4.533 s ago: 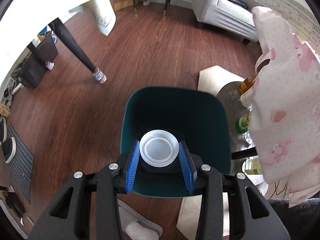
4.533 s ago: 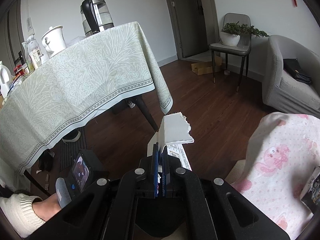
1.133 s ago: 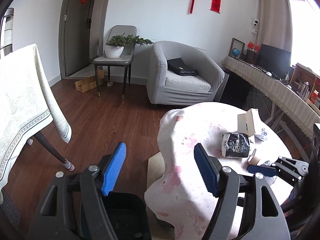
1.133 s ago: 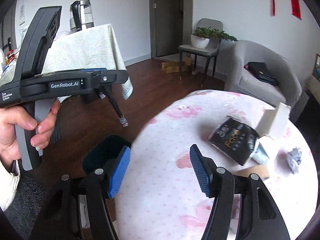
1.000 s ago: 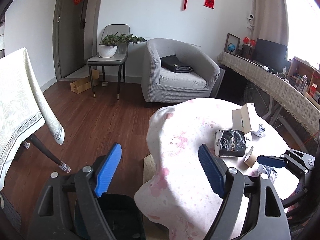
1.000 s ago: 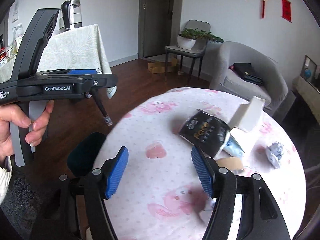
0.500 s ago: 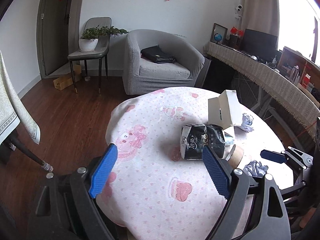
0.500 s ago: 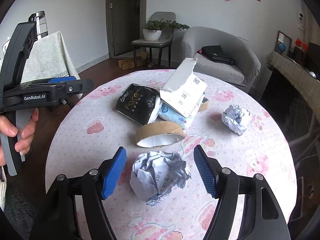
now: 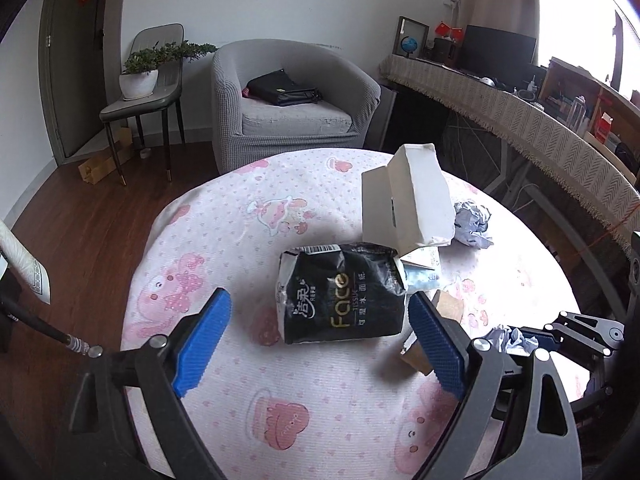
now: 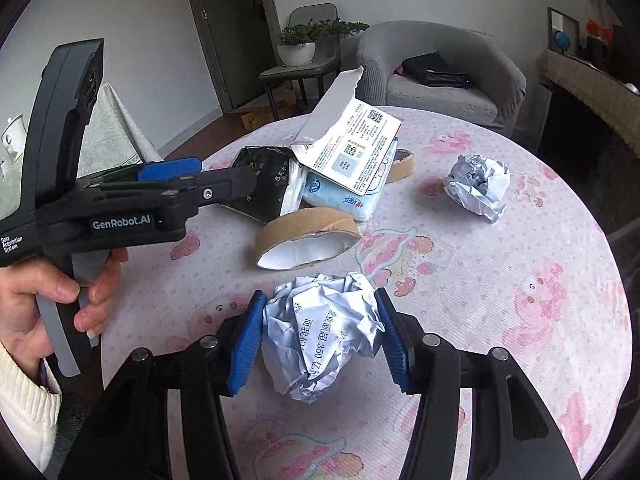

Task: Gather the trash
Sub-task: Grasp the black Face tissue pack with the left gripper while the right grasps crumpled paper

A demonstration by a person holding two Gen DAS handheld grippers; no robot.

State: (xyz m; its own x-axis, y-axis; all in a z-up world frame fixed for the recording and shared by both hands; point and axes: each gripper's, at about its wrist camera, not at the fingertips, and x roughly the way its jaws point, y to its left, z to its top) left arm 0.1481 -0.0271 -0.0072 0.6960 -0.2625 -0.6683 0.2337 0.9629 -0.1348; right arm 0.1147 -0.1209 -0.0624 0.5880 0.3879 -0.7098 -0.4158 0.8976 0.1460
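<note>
Both grippers have come in over the round table (image 9: pixel 224 216) since half a second ago, and the right gripper (image 10: pixel 318 340) has closed its blue pads onto the crumpled paper ball (image 10: pixel 320 340) that then lay loose between them. The ball now sits pinched on both sides, near the table's near edge in the right wrist view, resting on the pink patterned tablecloth (image 10: pixel 500 280).

The left gripper (image 9: pixel 316 342) hangs wide open, holding nothing, its pads straddling the black Face tissue pack (image 9: pixel 340 292) at the middle of the table without touching it. In the right wrist view the same tool shows from the side, gripped by the person's left hand (image 10: pixel 52 300).

Just beyond the held ball lies a cardboard tape core (image 10: pixel 306 236) on its side. Behind it a torn white carton (image 10: pixel 352 144) leans over a pale blue tissue packet (image 10: pixel 340 196), with the black pack touching them on the left. A second crumpled paper ball (image 10: pixel 478 186) sits apart toward the table's right edge. A grey armchair (image 9: pixel 288 100) with a black bag (image 9: pixel 282 90) stands beyond the far edge.
</note>
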